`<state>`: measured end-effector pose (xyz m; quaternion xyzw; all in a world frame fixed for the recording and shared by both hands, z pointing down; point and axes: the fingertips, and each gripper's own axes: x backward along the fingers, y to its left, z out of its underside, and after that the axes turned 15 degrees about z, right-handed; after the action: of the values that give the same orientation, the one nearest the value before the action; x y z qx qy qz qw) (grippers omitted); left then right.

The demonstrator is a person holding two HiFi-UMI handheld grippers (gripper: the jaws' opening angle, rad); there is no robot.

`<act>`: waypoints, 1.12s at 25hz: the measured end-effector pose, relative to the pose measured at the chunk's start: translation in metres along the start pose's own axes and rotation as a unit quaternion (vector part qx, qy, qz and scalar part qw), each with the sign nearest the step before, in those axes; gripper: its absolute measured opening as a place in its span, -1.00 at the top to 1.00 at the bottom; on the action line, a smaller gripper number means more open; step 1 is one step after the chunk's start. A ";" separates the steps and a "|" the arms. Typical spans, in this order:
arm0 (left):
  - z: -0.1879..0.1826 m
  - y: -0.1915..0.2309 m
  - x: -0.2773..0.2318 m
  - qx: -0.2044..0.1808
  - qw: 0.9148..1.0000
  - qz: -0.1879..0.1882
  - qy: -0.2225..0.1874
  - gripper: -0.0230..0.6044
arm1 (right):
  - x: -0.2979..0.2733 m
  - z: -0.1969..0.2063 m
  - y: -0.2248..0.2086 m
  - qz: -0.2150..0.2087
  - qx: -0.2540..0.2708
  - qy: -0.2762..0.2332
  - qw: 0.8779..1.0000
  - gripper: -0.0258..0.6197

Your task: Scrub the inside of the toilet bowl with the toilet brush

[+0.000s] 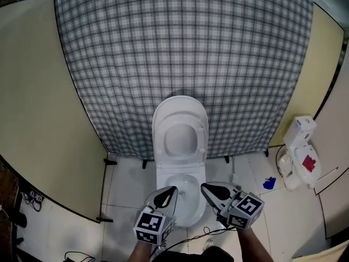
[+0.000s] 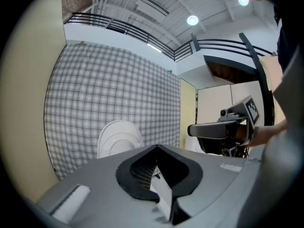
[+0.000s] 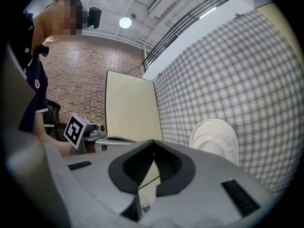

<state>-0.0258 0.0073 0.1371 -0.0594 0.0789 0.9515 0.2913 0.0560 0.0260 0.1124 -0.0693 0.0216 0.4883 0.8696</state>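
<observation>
The toilet (image 1: 180, 162) is viewed from above, steeply downward and from some way off, by the head camera. Each gripper camera is aimed about level along its own jaws. The raised lid (image 2: 118, 139) and checked screen (image 3: 237, 80) are shared by all three views.

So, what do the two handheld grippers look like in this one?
The left gripper and the right gripper are both grey, wedge-shaped shells with black ribbed pads. Each carries a white cube printed with black square markers. A thin dark cable runs below the right one. The person wears a dark top.
</observation>
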 end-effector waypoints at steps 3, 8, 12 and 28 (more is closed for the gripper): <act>-0.033 -0.001 0.006 -0.026 1.000 -0.005 -0.006 0.91 | 0.001 -0.020 0.011 -0.003 -0.002 -0.010 1.000 0.92; -0.079 -0.006 0.029 -0.037 0.999 0.004 -0.020 0.91 | 0.008 -0.057 0.037 0.004 -0.002 -0.022 1.000 0.92; -0.086 -0.020 0.018 -0.030 0.999 0.012 -0.021 0.91 | 0.022 -0.083 0.028 0.009 0.016 -0.037 0.999 0.92; -0.102 -0.003 -0.033 -0.019 0.999 0.030 -0.031 0.91 | -0.008 -0.089 0.002 0.007 0.041 -0.036 0.998 0.92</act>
<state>0.0098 -0.0272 0.0416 -0.0328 0.0538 0.9625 0.2637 0.0525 0.0080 0.0253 -0.0161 0.0105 0.4957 0.8683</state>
